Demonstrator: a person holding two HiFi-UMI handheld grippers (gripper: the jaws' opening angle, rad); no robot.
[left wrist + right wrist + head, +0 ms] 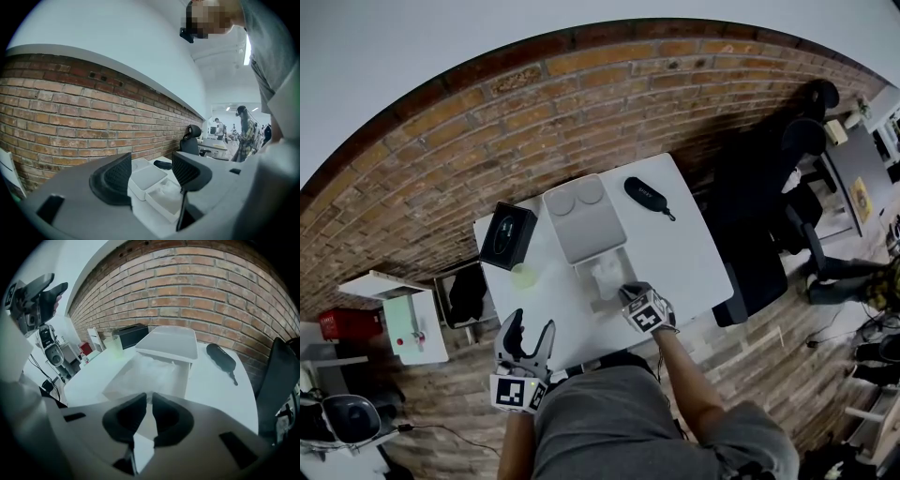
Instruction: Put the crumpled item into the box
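Since my right hand-held gripper looks clenched on the near edge of the crumpled item, which sits bunched straight ahead in the open box, my released left hand-held gripper hangs further off.

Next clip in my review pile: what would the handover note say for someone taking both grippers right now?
Left gripper: jaws apart, empty, held short of the box and pointing toward it.
Right gripper: jaws nearly together at the near edge of the crumpled item; I can't tell whether they pinch a bit of it.
Things: the crumpled item lies in the white box, with the lid open behind.
Done: the item looks to be in the box.
Left: make sure the right gripper is free of it, then lift away.
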